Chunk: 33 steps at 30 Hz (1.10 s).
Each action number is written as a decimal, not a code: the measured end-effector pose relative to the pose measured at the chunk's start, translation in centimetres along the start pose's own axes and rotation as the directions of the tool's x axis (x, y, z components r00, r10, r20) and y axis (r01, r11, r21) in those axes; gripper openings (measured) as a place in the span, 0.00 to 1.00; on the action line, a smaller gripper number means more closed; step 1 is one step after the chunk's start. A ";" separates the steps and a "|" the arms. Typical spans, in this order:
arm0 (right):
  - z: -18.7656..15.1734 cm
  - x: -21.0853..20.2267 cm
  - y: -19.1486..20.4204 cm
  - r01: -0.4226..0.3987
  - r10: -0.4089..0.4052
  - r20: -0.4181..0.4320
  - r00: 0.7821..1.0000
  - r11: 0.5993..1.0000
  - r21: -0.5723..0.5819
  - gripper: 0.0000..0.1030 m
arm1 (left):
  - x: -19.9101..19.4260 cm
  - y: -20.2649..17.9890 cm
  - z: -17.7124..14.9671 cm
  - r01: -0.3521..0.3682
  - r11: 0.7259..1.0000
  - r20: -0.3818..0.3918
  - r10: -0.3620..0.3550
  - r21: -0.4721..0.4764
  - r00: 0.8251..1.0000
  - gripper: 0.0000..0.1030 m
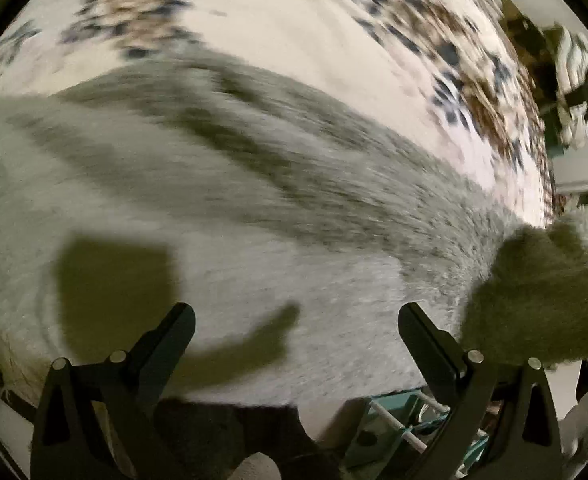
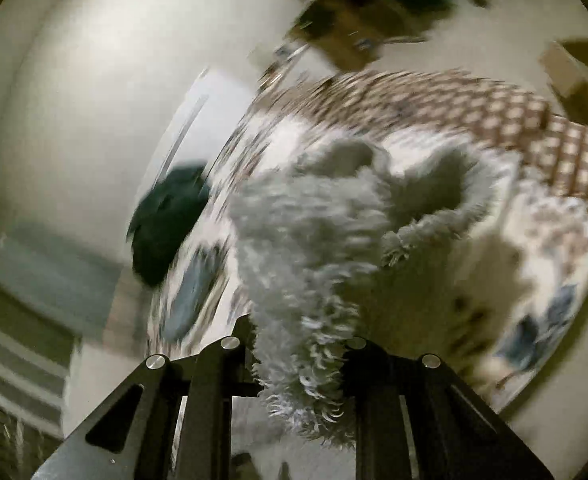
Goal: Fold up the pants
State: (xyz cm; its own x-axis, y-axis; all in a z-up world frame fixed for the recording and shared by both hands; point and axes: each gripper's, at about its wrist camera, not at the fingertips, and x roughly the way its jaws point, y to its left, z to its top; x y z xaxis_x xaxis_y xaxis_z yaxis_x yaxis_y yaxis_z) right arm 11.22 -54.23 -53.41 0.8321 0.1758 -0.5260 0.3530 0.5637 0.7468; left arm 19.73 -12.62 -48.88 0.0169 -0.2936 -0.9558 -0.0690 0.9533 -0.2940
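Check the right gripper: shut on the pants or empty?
Shut on the pants: fluffy grey fabric is bunched between the right gripper's narrowed jaws and hangs from them.

We see our black two-finger left gripper (image 1: 296, 316) pointing steeply downward, its jaws spread wide with nothing between them. Our black two-finger right gripper (image 2: 300, 344) tilts downward, its jaws drawn close and clamped on the fluffy grey fleece pants (image 2: 314, 240).

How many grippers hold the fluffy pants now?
1. The right gripper is shut on a bunch of the pants. The left gripper is open above them, holding nothing.
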 end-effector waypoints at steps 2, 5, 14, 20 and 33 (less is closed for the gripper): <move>-3.4 2.1 3.8 -0.013 0.007 -0.074 0.997 0.997 -0.072 0.19 | -1.4 2.7 -0.5 0.001 0.999 0.015 0.000 -0.042 1.000 1.00; -10.2 6.4 8.3 -0.042 0.003 -0.222 0.975 0.985 -0.167 0.19 | -3.3 7.4 -1.2 -0.017 0.993 0.039 0.021 -0.114 0.999 1.00; -31.6 18.7 13.8 -0.070 -0.327 -0.644 0.692 0.857 -0.511 0.55 | -5.6 19.2 -2.9 -0.123 0.953 0.067 0.147 -0.276 0.987 1.00; -30.3 14.4 15.9 -0.188 -0.187 -0.750 0.634 0.904 -0.385 0.74 | -7.5 19.6 -2.3 -0.079 0.957 0.119 0.116 -0.280 0.986 1.00; -14.1 7.9 2.3 0.388 -0.408 -0.534 0.741 0.908 -0.156 0.74 | 1.4 0.2 -0.8 -0.031 0.969 -0.007 0.034 0.247 0.999 0.98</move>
State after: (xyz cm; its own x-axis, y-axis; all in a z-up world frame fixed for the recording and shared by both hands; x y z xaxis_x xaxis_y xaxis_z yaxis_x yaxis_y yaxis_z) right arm 12.61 -40.16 -61.55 0.2437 0.3316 -0.9114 0.5768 0.7059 0.4111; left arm 18.90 -12.88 -50.23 0.0076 -0.2618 -0.9651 0.1787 0.9499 -0.2563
